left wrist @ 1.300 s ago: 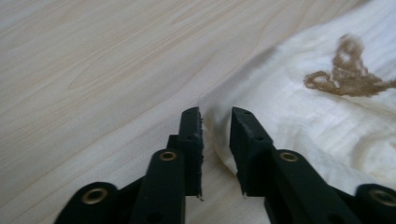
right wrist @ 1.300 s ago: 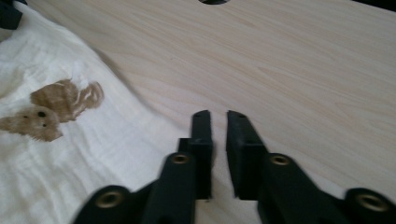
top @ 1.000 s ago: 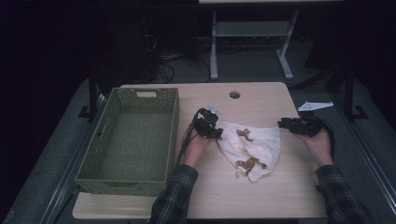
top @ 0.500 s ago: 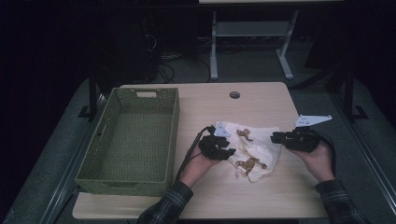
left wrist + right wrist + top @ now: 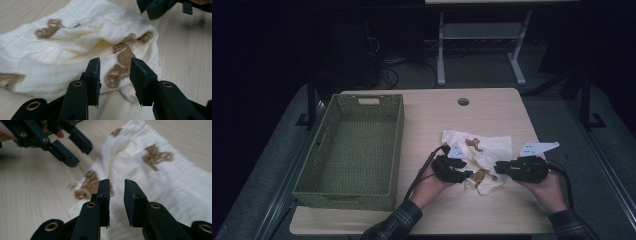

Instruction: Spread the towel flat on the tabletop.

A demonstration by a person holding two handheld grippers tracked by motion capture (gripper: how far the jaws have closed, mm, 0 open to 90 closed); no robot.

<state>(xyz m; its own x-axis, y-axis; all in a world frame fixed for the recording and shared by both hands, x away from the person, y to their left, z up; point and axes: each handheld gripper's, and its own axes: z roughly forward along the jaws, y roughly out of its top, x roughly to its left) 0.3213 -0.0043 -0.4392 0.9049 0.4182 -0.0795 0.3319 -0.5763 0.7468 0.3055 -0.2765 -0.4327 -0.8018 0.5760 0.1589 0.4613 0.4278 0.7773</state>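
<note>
High view
- Basket: a green woven basket (image 5: 352, 150) stands on the left part of the table — nothing lies in it.
- Cloth: a cream cloth (image 5: 479, 157) with brown prints lies crumpled on the table right of the basket, well apart from it.
- Left gripper (image 5: 467, 175): at the cloth's near left edge, pointing right toward the other gripper.
- Right gripper (image 5: 498, 167): at the cloth's near right edge, pointing left; the 2 grippers face each other across the near corner of the cloth.
- Table: a light wooden table (image 5: 432, 115) with a round hole (image 5: 463, 101) near its far edge.
- Room: dark floor, a pale metal frame (image 5: 482, 45) beyond the table.

Left gripper view
- Jaws: parted, a clear gap between them; no pad presses on the fabric, so the gripper is open.
- Cloth (image 5: 75, 45): heaped just beyond the jaws, a brown print showing through the gap.
- Other gripper (image 5: 160, 7): the right gripper's black jaw tips at the top right, above bare wood.

Right gripper view
- Jaws: a narrower gap, having just been closing; cloth lies behind the gap, yet no pad is seen pinching it — open, holding nothing.
- Cloth (image 5: 155, 177): spread ahead and to the right, blurred.
- Other gripper (image 5: 72, 147): the left gripper at the top left, jaws apart, near the cloth's edge.
</note>
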